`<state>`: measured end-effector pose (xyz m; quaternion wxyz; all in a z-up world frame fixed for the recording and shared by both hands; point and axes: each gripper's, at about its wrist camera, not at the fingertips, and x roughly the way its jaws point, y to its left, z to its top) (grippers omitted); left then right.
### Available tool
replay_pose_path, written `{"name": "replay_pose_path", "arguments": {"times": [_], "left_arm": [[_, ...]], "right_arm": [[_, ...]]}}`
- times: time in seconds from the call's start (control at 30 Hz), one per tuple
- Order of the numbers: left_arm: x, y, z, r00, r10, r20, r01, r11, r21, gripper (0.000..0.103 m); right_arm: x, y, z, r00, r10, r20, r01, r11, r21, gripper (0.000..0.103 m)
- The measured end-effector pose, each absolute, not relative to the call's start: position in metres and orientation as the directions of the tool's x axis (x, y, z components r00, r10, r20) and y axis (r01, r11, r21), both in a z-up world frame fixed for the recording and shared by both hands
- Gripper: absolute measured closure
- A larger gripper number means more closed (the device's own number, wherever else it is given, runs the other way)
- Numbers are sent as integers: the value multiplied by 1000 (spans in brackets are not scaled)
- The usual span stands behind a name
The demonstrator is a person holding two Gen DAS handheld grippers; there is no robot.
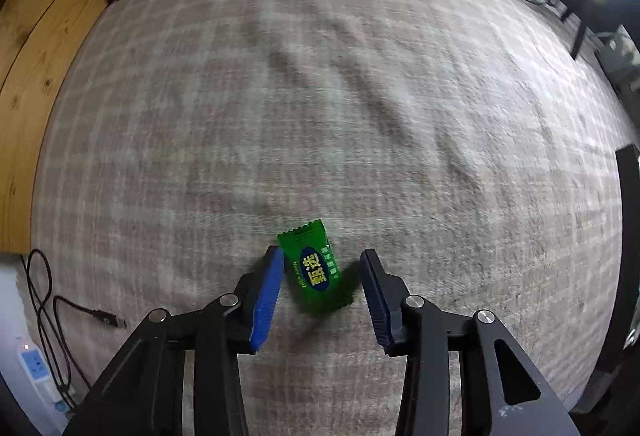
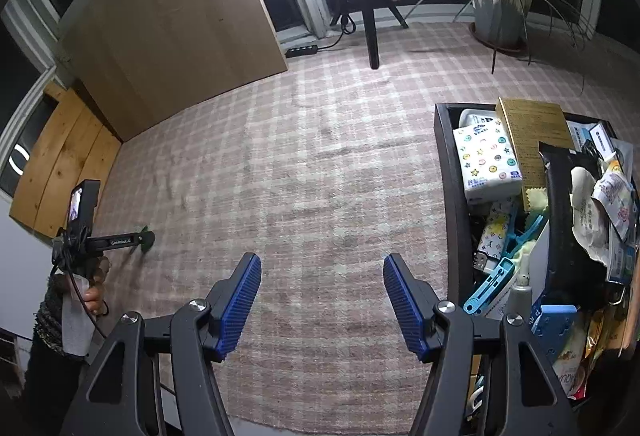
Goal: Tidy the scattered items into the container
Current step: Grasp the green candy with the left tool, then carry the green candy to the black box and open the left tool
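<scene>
the left gripper (image 1: 322, 268) hangs low over the pink-and-cream checked rug (image 1: 320, 95) with its jaws wide apart, and a small green foil sachet with a blue oval label (image 1: 314, 272) sits between them, its left edge against the blue ribbed pad (image 1: 266, 300) and a gap on the other side. whether the sachet rests on the rug cannot be told. the right gripper (image 2: 322, 276) is also spread wide and holds nothing, above bare rug. just to its right stands the black rectangular container (image 2: 450, 195), heaped with packets, tissue packs and blue plastic clips.
</scene>
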<state>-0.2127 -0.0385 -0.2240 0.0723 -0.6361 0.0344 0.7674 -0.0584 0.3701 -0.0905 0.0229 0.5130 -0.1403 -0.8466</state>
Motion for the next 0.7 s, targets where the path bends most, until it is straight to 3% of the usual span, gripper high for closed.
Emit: {"name": "replay_pose_path", "arguments": {"times": [0.1, 0.2, 0.5, 0.7], "left_arm": [[-204, -31, -223, -195, 58, -979, -194, -981, -19, 65], [-192, -27, -221, -210, 68, -975, -208, -978, -23, 78], [-155, -52, -206, -240, 118, -963, -189, -979, -73, 82], [-139, -26, -168, -284, 168, -944, -269, -959, -90, 82]], "right_arm": [[-58, 371, -91, -473, -182, -862, -112, -958, 263, 43], [-56, 370, -91, -474, -179, -862, -120, -957, 264, 43], [-49, 371, -89, -486, -165, -858, -138, -955, 261, 43], [-18, 387, -78, -526, -126, -841, -208, -940, 271, 43]]}}
